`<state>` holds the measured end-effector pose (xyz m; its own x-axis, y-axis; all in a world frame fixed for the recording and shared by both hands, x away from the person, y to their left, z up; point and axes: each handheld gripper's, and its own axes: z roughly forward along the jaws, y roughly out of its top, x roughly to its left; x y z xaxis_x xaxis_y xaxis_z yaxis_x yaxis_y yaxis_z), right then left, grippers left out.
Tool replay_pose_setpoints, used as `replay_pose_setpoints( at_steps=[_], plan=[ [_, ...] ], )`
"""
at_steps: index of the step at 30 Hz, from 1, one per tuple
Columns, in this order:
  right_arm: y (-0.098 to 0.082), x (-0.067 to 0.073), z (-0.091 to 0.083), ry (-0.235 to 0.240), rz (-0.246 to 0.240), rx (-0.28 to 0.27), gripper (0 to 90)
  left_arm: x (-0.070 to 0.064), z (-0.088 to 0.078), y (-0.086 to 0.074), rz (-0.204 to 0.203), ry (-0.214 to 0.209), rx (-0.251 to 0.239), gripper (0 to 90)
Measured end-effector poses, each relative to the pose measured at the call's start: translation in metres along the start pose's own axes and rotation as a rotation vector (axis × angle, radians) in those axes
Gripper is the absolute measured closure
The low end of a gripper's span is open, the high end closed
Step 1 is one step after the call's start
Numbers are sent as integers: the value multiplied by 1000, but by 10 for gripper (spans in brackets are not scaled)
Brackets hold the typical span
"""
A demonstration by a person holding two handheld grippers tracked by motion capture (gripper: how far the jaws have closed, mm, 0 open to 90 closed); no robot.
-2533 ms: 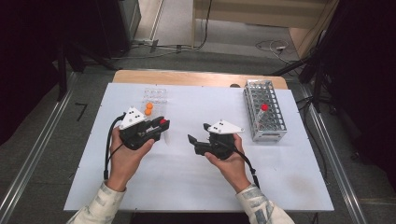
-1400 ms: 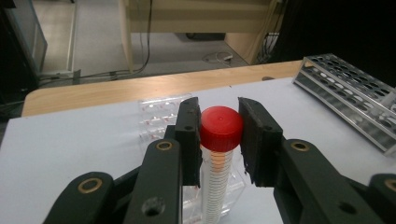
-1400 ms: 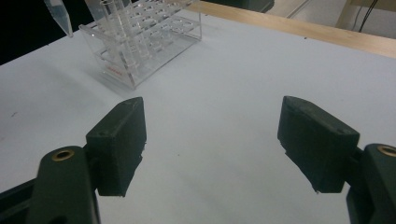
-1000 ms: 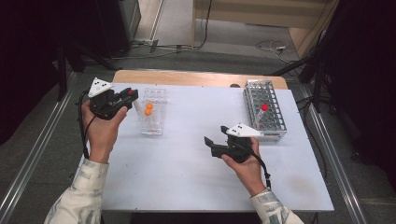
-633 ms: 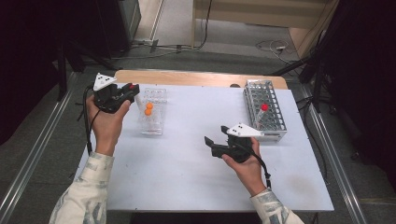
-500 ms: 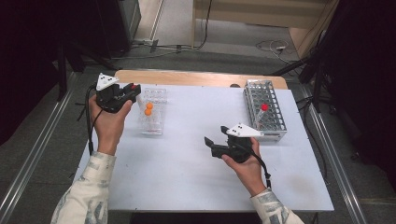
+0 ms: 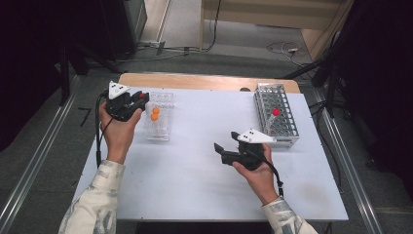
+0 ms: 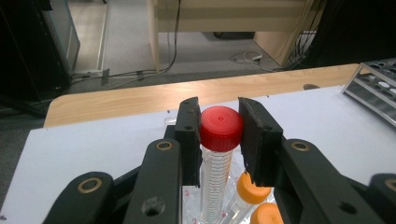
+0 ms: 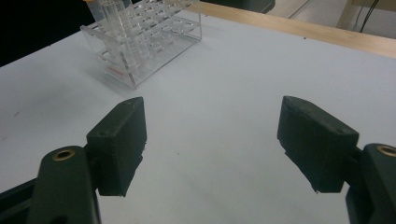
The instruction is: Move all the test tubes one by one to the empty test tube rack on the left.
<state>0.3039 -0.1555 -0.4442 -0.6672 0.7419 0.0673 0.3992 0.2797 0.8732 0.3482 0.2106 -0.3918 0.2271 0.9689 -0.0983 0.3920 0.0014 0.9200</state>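
Red-capped tube point(image 8: 220, 135) has lowered toward clear rack point(image 7: 159, 127).

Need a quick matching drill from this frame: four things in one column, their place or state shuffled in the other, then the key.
Things:
1. left tool
2. right tool
3. red-capped clear plastic tube
4. grey metal tube rack

Place or state:
A. jaws wide apart, nothing between them, over the bare white table
B. far right of the table, one red-capped tube standing in it
C. shut on a red cap
D. gripped at its cap, above the clear acrylic rack with the orange-capped tubes

Pairs: 1-C, 2-A, 3-D, 4-B
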Motion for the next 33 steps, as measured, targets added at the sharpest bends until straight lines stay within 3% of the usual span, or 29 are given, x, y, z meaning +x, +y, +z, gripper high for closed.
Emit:
replay_pose_setpoints(
  at_steps=[10,22,28,33],
  plan=[
    [0,0,0,1,3,1,224,0,8,-19,-11,-1,30,704],
    [-1,-1,-1,2,6,-2,222,0,3,-19,-34,-9,35,634],
    [-1,-4,-3,-5,10,-6,222,-1,-4,-19,-46,-27,17,566],
    [-1,-9,-7,-18,14,-11,223,-4,-13,-20,-63,-50,3,455]
  ],
)
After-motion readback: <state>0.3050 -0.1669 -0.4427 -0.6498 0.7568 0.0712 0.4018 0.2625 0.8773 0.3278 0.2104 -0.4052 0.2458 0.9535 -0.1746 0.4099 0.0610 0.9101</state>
